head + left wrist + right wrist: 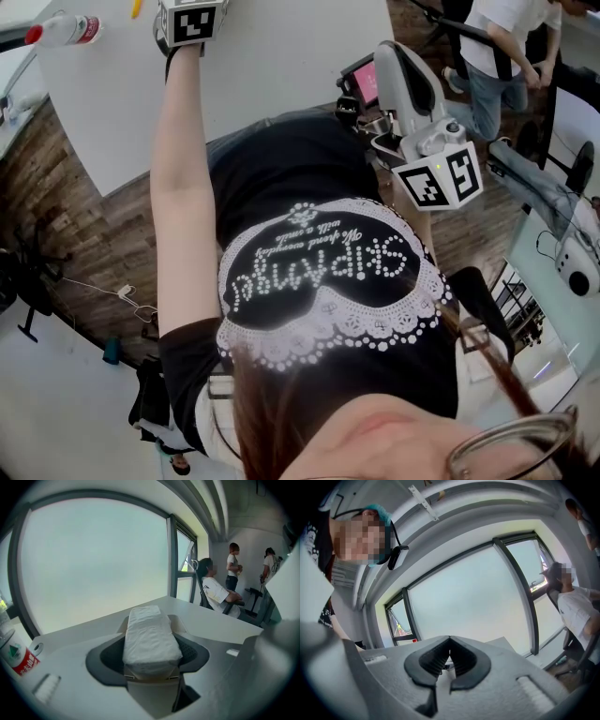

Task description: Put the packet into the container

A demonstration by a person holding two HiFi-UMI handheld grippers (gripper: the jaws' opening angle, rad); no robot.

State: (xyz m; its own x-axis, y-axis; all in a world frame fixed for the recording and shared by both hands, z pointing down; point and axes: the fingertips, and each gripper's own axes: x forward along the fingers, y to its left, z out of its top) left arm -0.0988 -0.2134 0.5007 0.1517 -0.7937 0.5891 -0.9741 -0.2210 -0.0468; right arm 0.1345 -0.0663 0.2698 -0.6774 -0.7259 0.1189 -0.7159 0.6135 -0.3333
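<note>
The left gripper [151, 640] has its tongs spread wide and clamped on the white packet [148, 625], which lies lengthwise between the pads, held above the white table [272, 66]. A bottle [62, 30] lies near the table's left edge. The right gripper [450, 643] is empty, its tongs closed tip to tip. The pickup looks done. No container appears in any view, so placing the packet remains.

White oblong packet [151, 639] sits lengthwise, clamped in the left claw [152, 620].
</note>
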